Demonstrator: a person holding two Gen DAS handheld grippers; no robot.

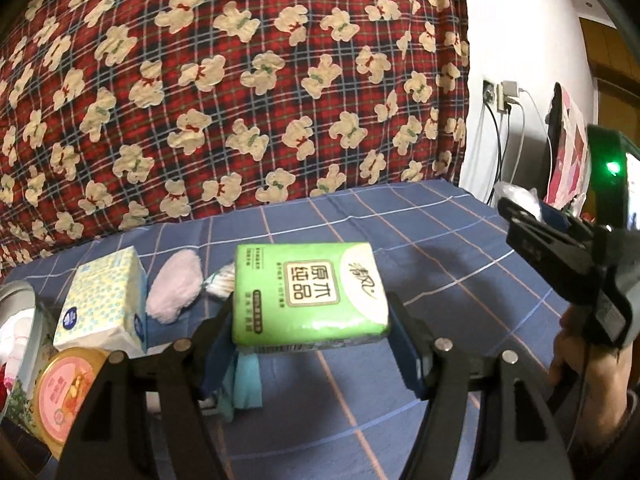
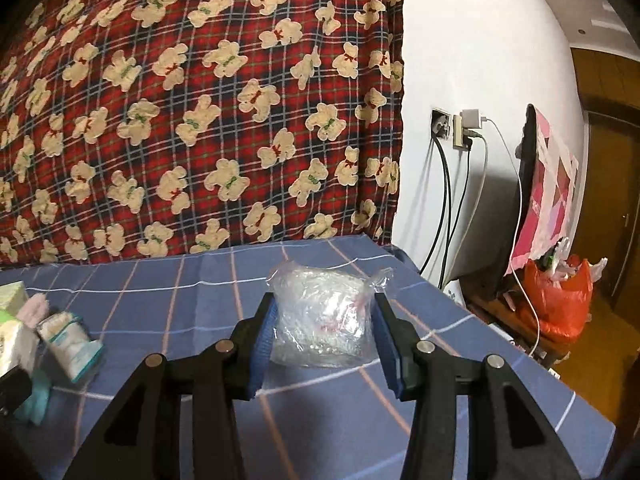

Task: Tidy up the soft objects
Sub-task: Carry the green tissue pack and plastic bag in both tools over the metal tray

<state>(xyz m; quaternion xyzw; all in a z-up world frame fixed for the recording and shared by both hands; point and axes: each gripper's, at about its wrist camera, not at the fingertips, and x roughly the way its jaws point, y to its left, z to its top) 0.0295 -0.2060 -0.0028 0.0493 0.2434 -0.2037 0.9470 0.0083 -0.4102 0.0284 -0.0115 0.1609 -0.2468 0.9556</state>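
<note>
Hiding part of the blue checked sheet (image 1: 440, 240) behind black gripper frames in both views. Cutting off a round tin (image 1: 60, 396) and a grey-rimmed container (image 1: 16, 300) at the left edge of the left wrist view; contents there too blurred to name. Peeking out below the held pack, a teal cloth (image 1: 246, 384), mostly covered. Showing only a sliver of the pale packs at the left edge of the right wrist view.

Left gripper (image 1: 310, 328) pinching a green tissue pack (image 1: 310, 292) by its two sides, holding it above the sheet, glossy wrapper printed with Chinese characters, face up. Lying behind it on the sheet: a blue-dotted tissue pack (image 1: 104, 300), a pink fluffy cloth (image 1: 174, 286) just beside that, and a cotton-swab bag (image 1: 220, 284) partly hidden by the green pack.

Right gripper (image 2: 324, 320) squeezing a clear plastic bag (image 2: 324, 316), crinkled and bulging between the blue pads (image 2: 262, 340), faint red print hard to read; bottom seeming to rest on the sheet near the bed's right edge. Standing behind everything, a red bear-print quilt (image 2: 200, 120).
</note>
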